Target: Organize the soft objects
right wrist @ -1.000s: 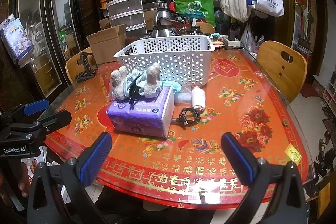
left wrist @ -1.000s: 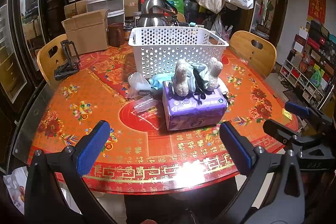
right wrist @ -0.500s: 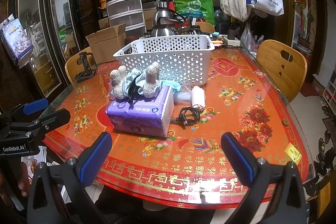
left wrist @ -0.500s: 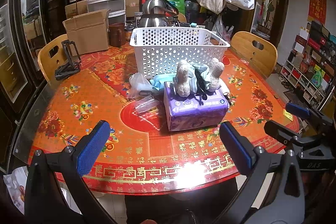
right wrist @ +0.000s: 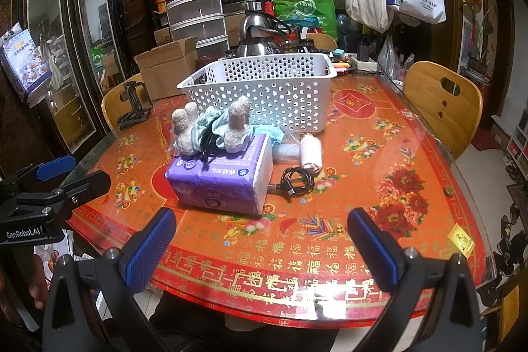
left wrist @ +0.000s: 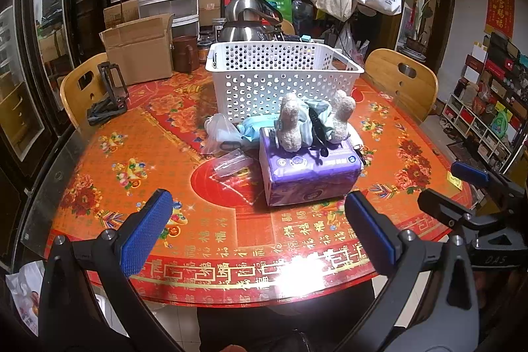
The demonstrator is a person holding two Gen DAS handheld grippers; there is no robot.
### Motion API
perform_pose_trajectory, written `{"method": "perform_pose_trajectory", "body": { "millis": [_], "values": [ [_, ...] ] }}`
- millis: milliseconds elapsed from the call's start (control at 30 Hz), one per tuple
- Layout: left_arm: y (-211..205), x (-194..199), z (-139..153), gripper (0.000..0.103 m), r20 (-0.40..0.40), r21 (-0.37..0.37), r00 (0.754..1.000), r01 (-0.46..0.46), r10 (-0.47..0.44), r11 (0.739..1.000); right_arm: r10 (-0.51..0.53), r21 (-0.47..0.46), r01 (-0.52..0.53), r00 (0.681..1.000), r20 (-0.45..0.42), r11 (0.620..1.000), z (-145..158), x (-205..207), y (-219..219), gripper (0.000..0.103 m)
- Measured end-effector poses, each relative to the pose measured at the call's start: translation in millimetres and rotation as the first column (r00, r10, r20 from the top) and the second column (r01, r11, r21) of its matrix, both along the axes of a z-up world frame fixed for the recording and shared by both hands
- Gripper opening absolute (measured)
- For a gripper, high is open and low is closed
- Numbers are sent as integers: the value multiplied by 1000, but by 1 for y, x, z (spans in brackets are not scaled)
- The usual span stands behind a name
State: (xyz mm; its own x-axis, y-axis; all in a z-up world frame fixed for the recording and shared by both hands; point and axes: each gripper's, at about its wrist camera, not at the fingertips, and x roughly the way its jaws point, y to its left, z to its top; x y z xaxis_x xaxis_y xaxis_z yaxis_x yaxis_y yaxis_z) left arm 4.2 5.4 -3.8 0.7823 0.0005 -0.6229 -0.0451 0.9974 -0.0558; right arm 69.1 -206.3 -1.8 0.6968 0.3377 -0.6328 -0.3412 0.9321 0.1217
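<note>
**Both grippers held wide, nothing yet picked up**

A round table [left wrist: 132, 134], glossy with a red and gold patterned cover, spread ahead of both pairs of fingers. Beyond the fingers stood a white plastic basket [left wrist: 283, 71], perforated and rigid, apparently empty. Between basket and fingers lay a purple tissue pack [left wrist: 307, 167], squashy and block-shaped, with fuzzy beige socks [left wrist: 290, 124] and pale blue cloth [right wrist: 211, 126] heaped on top. A coiled black cable [right wrist: 297, 182] lay just right of the pack.

The left gripper [left wrist: 257, 230] and right gripper [right wrist: 260, 236] hung near the table's edge, blue ribbed pads well apart, holding nothing. The sorting seemed not yet begun. Next, one gripper would likely reach forward and pinch a sock gently.
</note>
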Motion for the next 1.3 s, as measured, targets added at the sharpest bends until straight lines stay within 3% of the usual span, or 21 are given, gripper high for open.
{"method": "perform_pose_trajectory", "body": {
  "millis": [300,400,500,600,700,900,1067,1300],
  "values": [
    [12,13,10,103,75,4,997,-22,21,1000,14,-3,-14,998,61,1000,6,4,4,103],
    [24,28,12,103,100,-10,994,-40,41,999,40,44,-44,995,89,998,10,15,3,103],
    [33,53,6,103,57,1,997,-51,51,999,11,75,-20,993,115,997,6,35,-3,103],
    [32,71,0,103,49,55,997,-61,59,997,19,76,-22,999,35,997,-4,56,-5,103],
    [34,85,-5,103,55,-35,998,18,-16,999,9,101,-9,1000,2,995,-8,70,-4,103],
    [29,115,-13,101,58,-53,997,63,-59,997,55,111,-55,998,6,992,-7,96,8,99],
    [16,128,-18,78,71,-19,992,106,-105,994,97,122,-97,995,11,988,-6,111,16,86],
    [5,142,-32,57,50,-16,985,169,-168,986,154,150,-150,988,-15,977,-11,129,26,74]
  ]
}}
